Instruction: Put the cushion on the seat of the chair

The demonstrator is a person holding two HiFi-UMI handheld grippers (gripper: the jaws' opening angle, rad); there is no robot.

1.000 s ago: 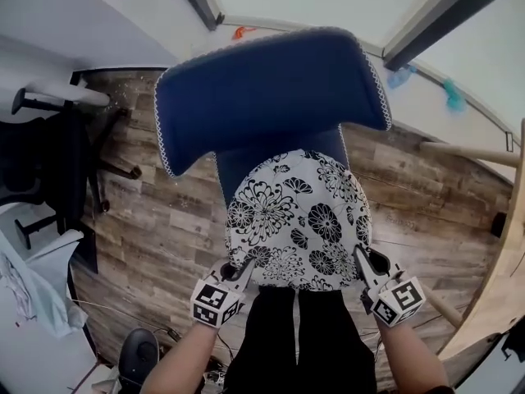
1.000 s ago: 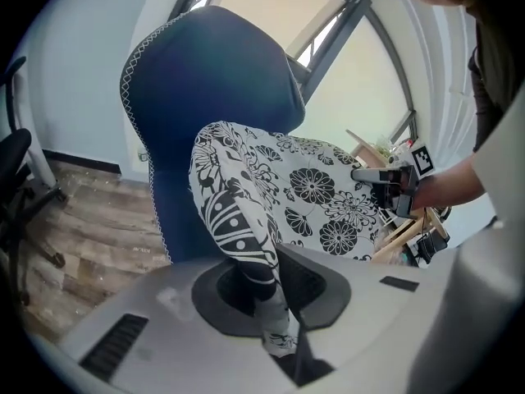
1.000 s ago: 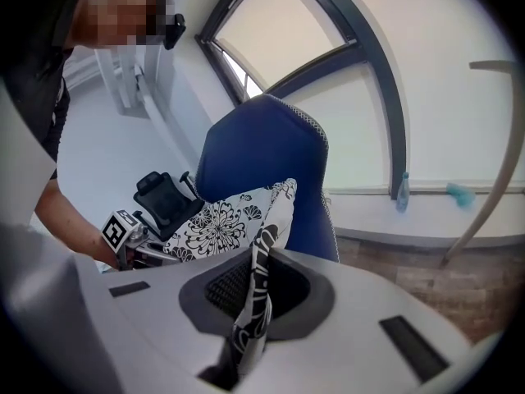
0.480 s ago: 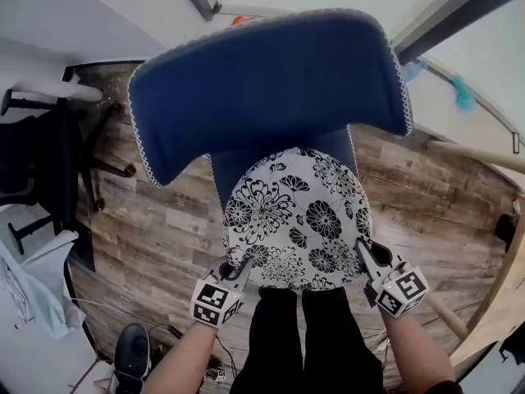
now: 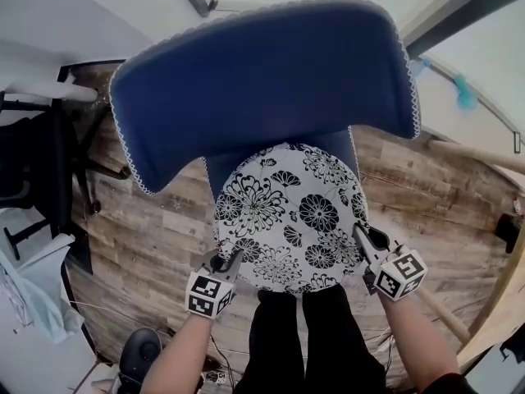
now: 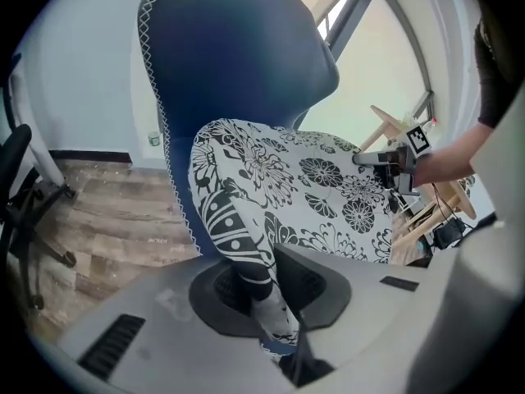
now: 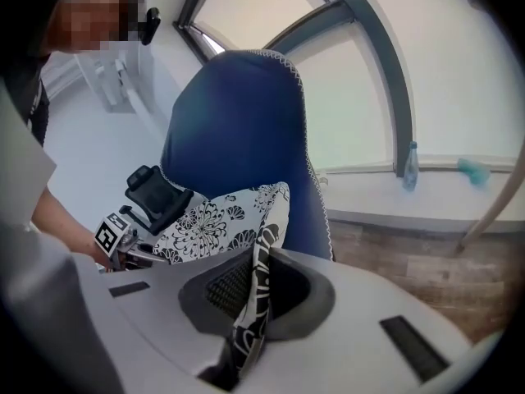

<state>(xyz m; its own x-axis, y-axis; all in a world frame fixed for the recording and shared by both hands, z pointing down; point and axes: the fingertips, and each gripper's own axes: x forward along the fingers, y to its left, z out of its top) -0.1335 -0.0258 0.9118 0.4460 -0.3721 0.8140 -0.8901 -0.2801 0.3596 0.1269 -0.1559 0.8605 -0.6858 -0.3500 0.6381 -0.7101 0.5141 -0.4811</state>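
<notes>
Finding: your left gripper (image 5: 228,263) is clamped on the near-left edge of the cushion (image 5: 287,216), and your right gripper (image 5: 363,240) pinches its near-right edge. The cushion lies flat over the seat of the chair (image 5: 262,80), its far edge at the backrest (contact with the seat cannot be confirmed). Outstanding, in my judgement: settle it and release both grips.

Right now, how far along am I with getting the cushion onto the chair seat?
Done: the left tongs and right tongs are each shut on an edge of the floral cushion. In hand: it is held over the seat of the blue chair, in front of the backrest. Left: settle it flat and release; seat contact is unclear.
</notes>
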